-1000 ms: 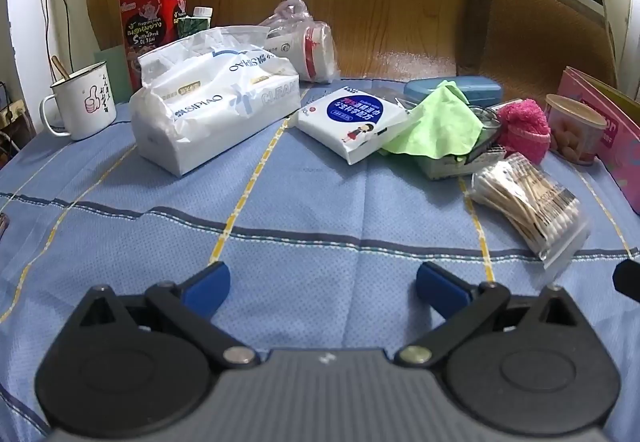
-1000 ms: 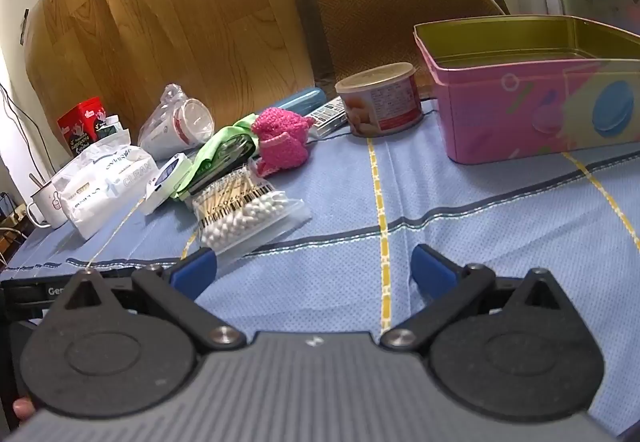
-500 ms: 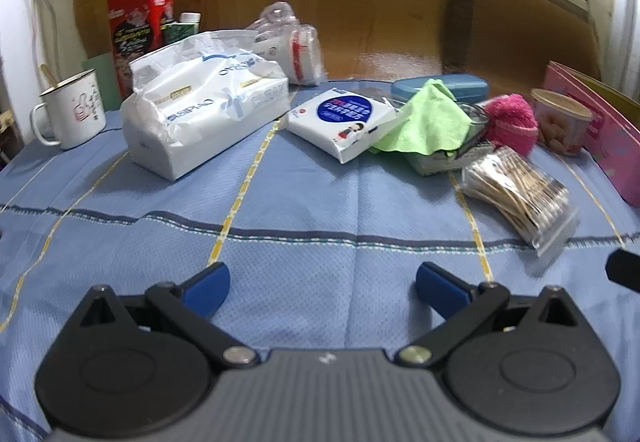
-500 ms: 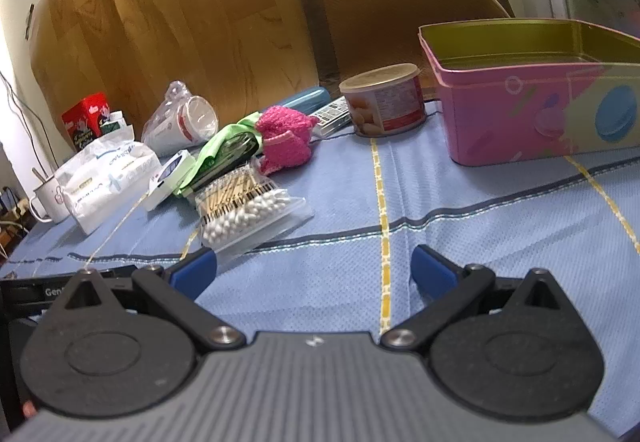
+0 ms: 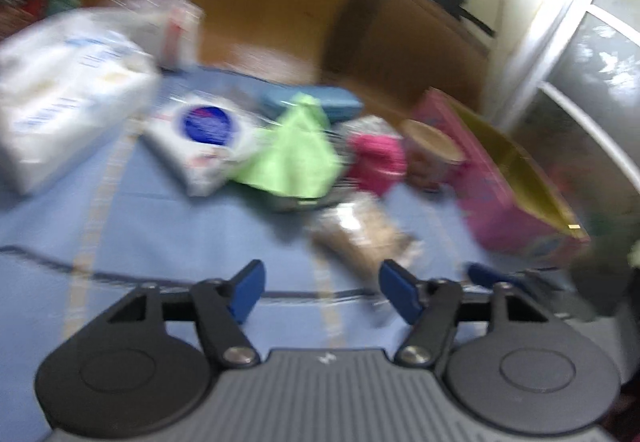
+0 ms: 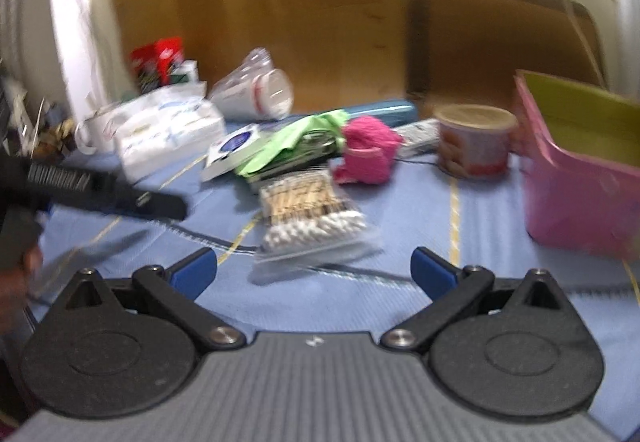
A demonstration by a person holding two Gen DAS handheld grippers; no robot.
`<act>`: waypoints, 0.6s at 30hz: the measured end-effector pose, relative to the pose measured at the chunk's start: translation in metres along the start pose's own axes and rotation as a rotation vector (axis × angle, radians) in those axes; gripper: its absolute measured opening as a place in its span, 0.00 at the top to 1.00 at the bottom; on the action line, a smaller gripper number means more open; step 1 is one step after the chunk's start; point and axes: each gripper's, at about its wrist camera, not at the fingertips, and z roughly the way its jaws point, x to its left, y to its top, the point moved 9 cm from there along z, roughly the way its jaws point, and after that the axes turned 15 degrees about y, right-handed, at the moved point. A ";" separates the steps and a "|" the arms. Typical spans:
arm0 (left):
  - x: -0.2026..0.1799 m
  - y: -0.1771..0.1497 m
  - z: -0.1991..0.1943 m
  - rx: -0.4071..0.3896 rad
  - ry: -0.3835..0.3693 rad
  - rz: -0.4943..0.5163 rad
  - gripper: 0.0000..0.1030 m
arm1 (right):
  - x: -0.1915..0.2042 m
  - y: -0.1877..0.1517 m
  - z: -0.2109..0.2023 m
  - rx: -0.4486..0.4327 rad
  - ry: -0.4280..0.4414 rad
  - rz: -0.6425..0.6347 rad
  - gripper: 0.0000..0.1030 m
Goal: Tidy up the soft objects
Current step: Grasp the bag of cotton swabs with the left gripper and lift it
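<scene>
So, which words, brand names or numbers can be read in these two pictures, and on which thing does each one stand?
None can be read: both views are blurred by motion.
Large tissue pack: blue print, unreadable.
Small tissue packet: dark blue round label, text unreadable.
Red box: printing unreadable.
Round tub: label picture only, no legible words.
Pink tin: no legible text.
Left hand-held gripper, right hand-held gripper: a small mark on each body, no words.

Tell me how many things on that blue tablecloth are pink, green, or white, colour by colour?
Pink: 2, the fluffy pink fabric bundle and the open pink rectangular tin.
Green: 1, the crumpled lime-green cloth.
White: 3, the large white tissue pack, the flat white packet with a blue circle, the white mug.
Total: 6.
</scene>
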 end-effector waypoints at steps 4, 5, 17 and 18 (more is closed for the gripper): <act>-0.021 0.005 0.034 0.089 -0.057 -0.015 0.60 | -0.002 0.007 0.027 0.073 0.014 -0.052 0.02; -0.025 0.005 0.043 0.113 -0.086 -0.035 0.68 | -0.003 0.007 0.033 0.091 0.016 -0.062 0.08; -0.126 0.028 0.007 -0.012 -0.265 0.108 0.81 | -0.024 0.016 -0.022 -0.111 -0.109 -0.100 0.61; -0.141 0.034 0.003 -0.032 -0.284 0.131 0.81 | -0.032 0.023 -0.034 -0.152 -0.133 -0.089 0.62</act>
